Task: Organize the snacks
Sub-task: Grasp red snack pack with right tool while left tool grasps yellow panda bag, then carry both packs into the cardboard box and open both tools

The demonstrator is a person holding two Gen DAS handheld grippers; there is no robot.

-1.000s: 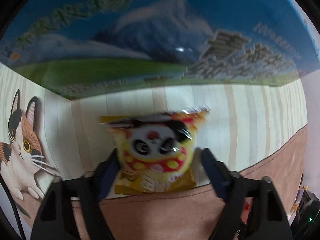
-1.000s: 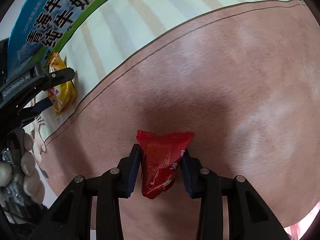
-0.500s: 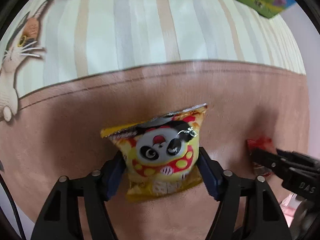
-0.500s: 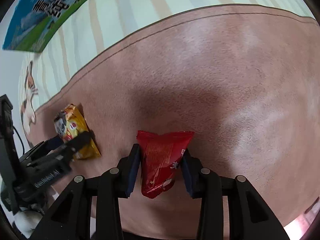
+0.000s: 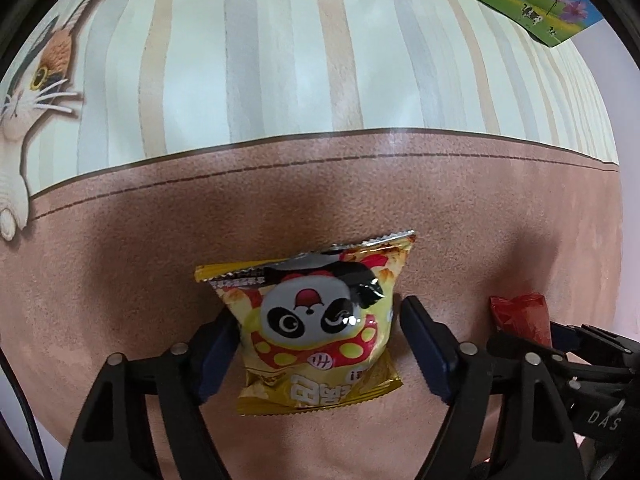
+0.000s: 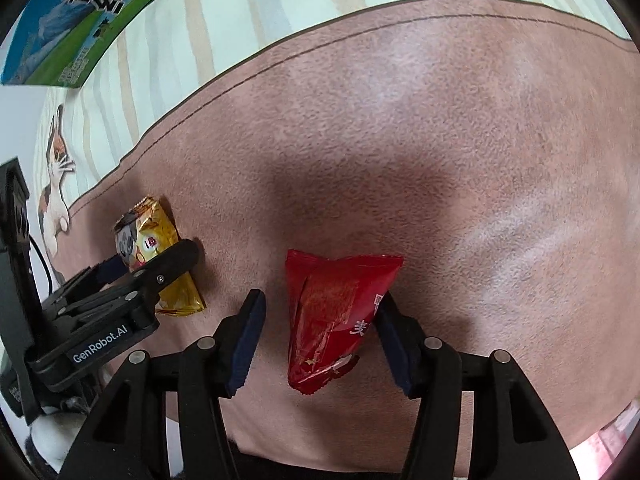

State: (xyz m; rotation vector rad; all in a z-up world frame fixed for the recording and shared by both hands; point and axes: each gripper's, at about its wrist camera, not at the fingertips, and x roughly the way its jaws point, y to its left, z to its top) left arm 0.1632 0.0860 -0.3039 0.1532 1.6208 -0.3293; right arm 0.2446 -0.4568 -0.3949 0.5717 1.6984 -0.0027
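From the left wrist view, the left gripper (image 5: 316, 344) has its jaws spread to either side of the yellow panda snack bag (image 5: 316, 328). A thin gap shows between the bag and the right pad, while the left pad sits at the bag's edge, so the jaws look released rather than squeezing. The bag lies flat on the brown part of the table mat (image 5: 120, 280), panda face up, its crimped top pointing away from the camera. At the right edge, the red snack packet (image 5: 520, 312) rests on the same brown surface, with the right gripper's black fingers reaching in around it. The two packets lie near each other in a rough row, which fits a plan of lining the snacks up side by side.

From the right wrist view, the right gripper (image 6: 320, 332) stands open: its left pad is clearly apart from the red snack packet (image 6: 336, 320), and its right pad only meets the packet's edge. The packet lies on the mat, wide end forward. To the left, the yellow panda snack bag (image 6: 160, 256) sits between the left gripper's fingers (image 6: 176, 260). Far back, a blue and green milk carton (image 6: 80, 20) stands on the striped part of the mat beside a printed cat (image 6: 56, 188).
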